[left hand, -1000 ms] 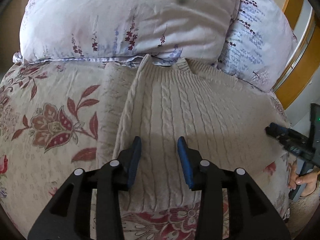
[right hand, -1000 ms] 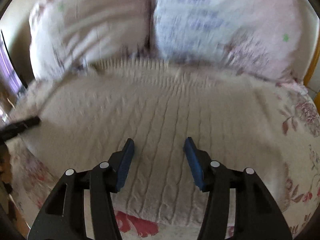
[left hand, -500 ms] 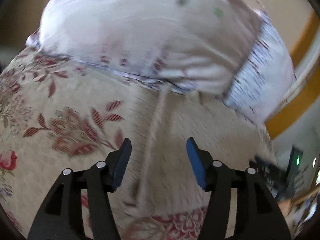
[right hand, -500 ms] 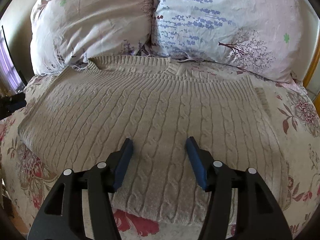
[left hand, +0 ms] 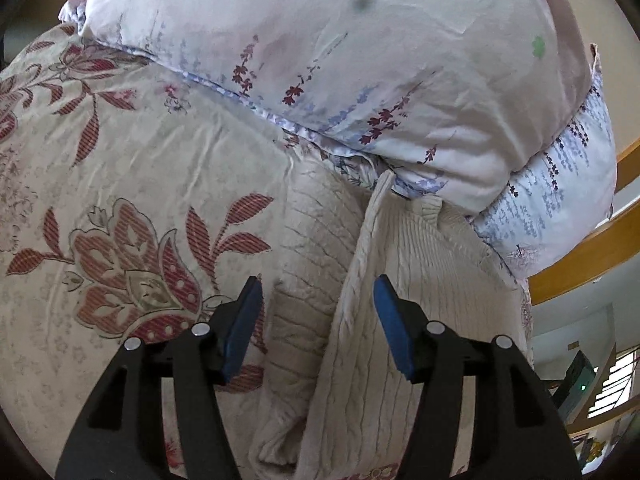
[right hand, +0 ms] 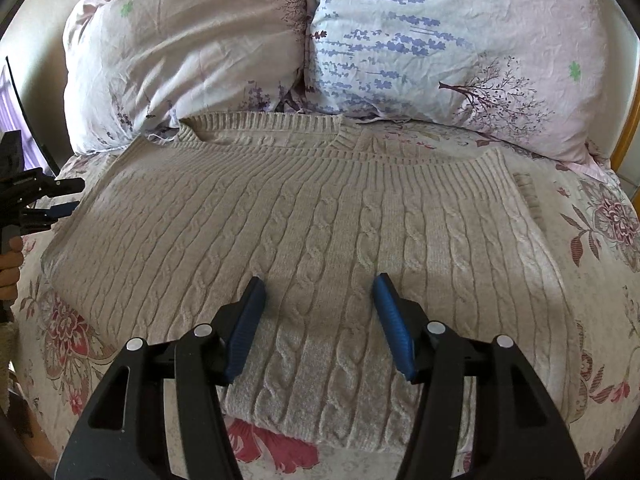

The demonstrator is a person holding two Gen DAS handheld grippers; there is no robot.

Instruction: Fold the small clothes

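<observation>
A cream cable-knit sweater (right hand: 320,220) lies on the floral bedspread (right hand: 600,232), its collar against two floral pillows (right hand: 440,48) at the bed's head.

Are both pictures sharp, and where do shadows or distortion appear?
Left wrist view: sharp; fisheye bends the bedspread. Right wrist view: sharp; the right tool shadows the sweater between its open fingers; pillows brightly lit.

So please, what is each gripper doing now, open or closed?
Left gripper: open, holding nothing, over the sweater.
Right gripper: open, holding nothing.
</observation>
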